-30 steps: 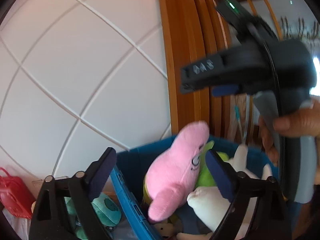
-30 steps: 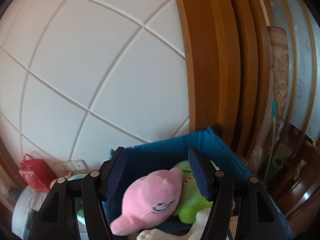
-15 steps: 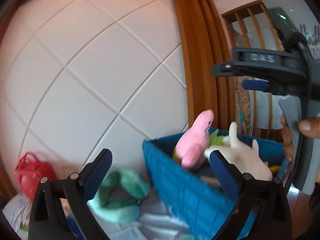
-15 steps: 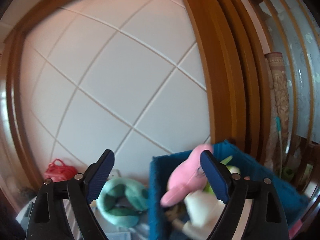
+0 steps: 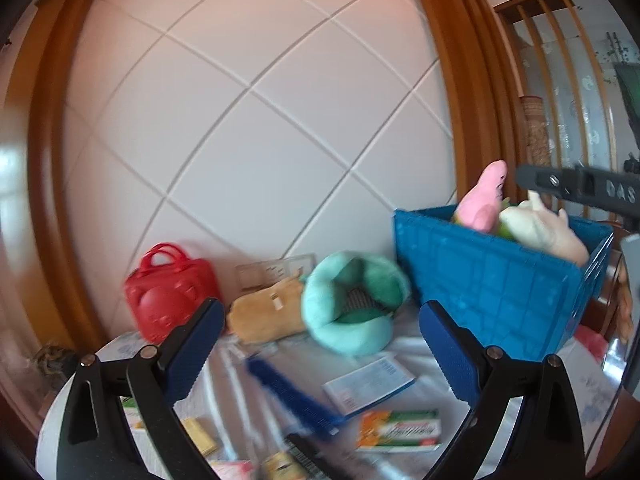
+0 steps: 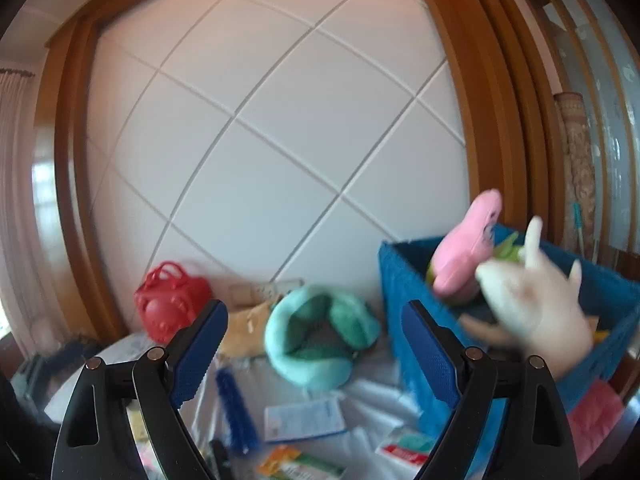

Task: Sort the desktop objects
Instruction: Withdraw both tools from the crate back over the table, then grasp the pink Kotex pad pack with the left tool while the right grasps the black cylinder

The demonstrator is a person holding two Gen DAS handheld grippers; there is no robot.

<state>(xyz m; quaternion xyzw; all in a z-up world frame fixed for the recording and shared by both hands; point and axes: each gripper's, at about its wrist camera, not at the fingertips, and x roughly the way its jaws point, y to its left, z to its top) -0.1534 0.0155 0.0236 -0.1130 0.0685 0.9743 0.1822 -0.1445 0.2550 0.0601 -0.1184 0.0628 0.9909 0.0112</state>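
Left gripper (image 5: 320,356) wide open, empty, right gripper (image 6: 316,354) likewise, just opened.

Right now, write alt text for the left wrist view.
The open left gripper, holding nothing, points over a cluttered table toward a teal plush cushion. A blue crate of plush toys stands to its right, a red toy handbag to its left, with small boxes nearer the camera.

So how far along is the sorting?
Done: pink plush toy and white plush toy sit in the blue plastic crate. In hand: nothing; left gripper and right gripper are open. Left: teal plush cushion, red handbag, blue comb.
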